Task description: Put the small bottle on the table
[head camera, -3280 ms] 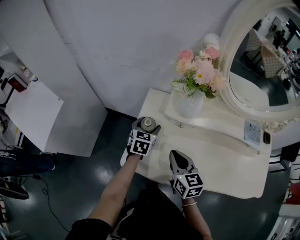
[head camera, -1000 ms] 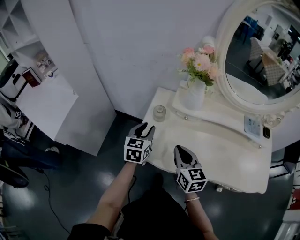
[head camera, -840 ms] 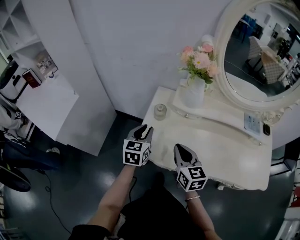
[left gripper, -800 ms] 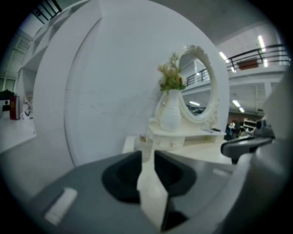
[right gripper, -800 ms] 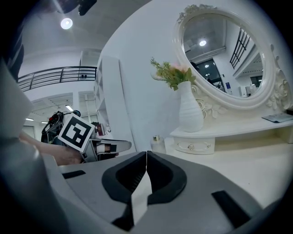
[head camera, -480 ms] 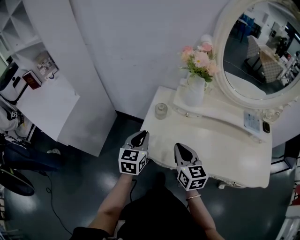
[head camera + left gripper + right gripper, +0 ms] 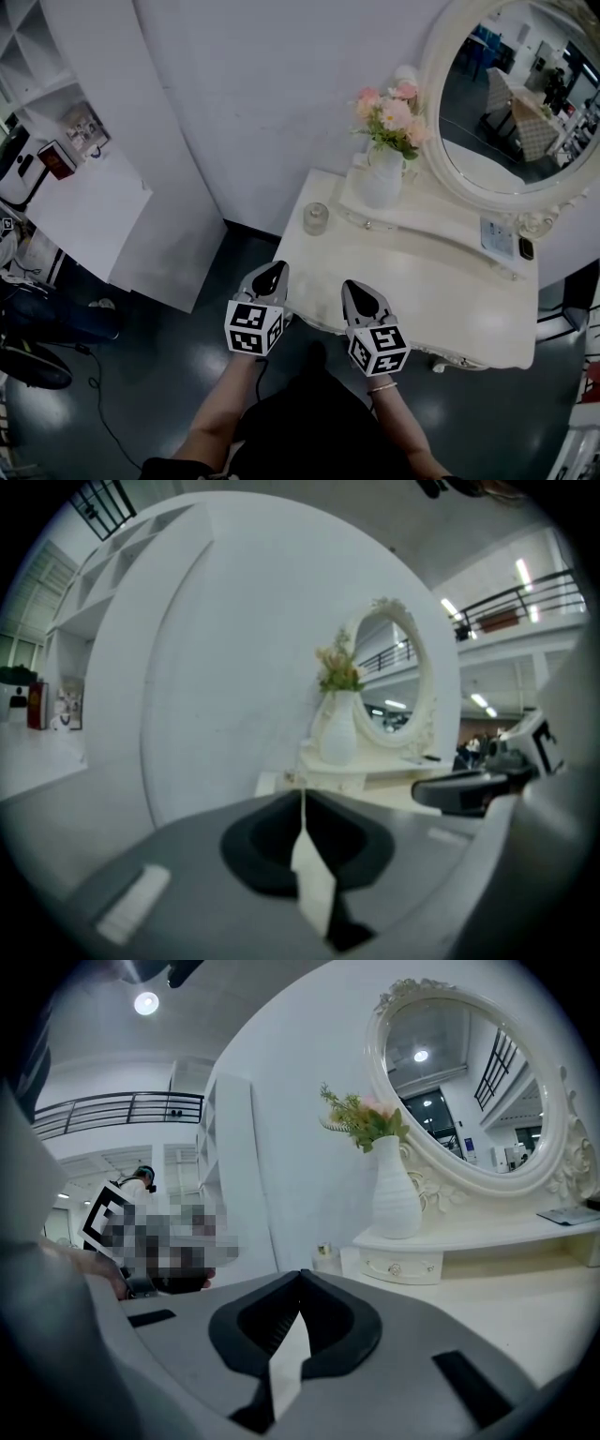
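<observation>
The small glass bottle (image 7: 316, 217) with a metal cap stands upright on the white dressing table (image 7: 441, 291), near its far left corner. It shows small in the right gripper view (image 7: 325, 1258). My left gripper (image 7: 272, 275) hovers by the table's near left edge, well short of the bottle, shut with nothing between its fingers. In its own view the left gripper (image 7: 302, 794) has its jaws together. My right gripper (image 7: 359, 289) sits beside it over the front edge. In its own view the right gripper (image 7: 300, 1274) is shut and empty too.
A white vase of pink flowers (image 7: 380, 178) stands on a raised shelf behind the bottle, in front of an oval mirror (image 7: 511, 103). A card and a dark device (image 7: 502, 239) lie at the shelf's right. A white cabinet (image 7: 84, 202) stands left, across dark floor.
The left gripper let go of the bottle, drew back toward me to the table's front edge, and its jaws closed. The bottle stayed standing on the table.
</observation>
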The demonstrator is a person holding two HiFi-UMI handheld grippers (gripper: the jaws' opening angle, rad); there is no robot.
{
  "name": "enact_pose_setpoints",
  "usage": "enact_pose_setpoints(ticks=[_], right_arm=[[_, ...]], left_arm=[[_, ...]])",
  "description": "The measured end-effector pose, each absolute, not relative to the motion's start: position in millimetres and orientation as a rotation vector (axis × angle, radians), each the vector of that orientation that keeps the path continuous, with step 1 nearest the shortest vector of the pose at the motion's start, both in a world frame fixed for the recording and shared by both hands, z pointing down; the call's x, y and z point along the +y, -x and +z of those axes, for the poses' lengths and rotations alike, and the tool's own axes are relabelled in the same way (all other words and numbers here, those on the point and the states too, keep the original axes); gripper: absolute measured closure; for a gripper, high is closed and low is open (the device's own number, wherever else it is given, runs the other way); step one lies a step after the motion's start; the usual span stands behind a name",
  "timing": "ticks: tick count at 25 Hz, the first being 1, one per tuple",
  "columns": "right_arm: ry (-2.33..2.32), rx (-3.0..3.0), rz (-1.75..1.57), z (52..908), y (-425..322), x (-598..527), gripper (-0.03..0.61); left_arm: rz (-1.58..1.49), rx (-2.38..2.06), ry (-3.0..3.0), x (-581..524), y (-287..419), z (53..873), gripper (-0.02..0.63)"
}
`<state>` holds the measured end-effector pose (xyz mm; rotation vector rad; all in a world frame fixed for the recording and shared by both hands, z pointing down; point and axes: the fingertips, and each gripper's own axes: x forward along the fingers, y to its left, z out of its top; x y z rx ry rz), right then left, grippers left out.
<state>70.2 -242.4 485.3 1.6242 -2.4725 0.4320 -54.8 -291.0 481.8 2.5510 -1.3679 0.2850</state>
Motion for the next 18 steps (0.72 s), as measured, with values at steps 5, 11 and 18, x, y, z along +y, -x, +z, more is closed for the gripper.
enact_pose_setpoints(ticks=[5, 11, 18], right_arm=[[-1.612, -2.469, 0.417, 484.0, -66.8, -245.0, 0.574], [-1.622, -2.453, 0.401, 484.0, -65.4, -250.4, 0.574], [-1.616, -2.464, 0.410, 485.0, -64.1, -255.8, 0.574]], left_arm=[[0.282, -1.372, -2.551, -290.9, 58.4, 481.3, 0.598], [0.294, -1.384, -2.546, -294.4, 64.6, 483.7, 0.598], [0.280, -1.391, -2.542, -297.9, 65.3, 484.5, 0.598]])
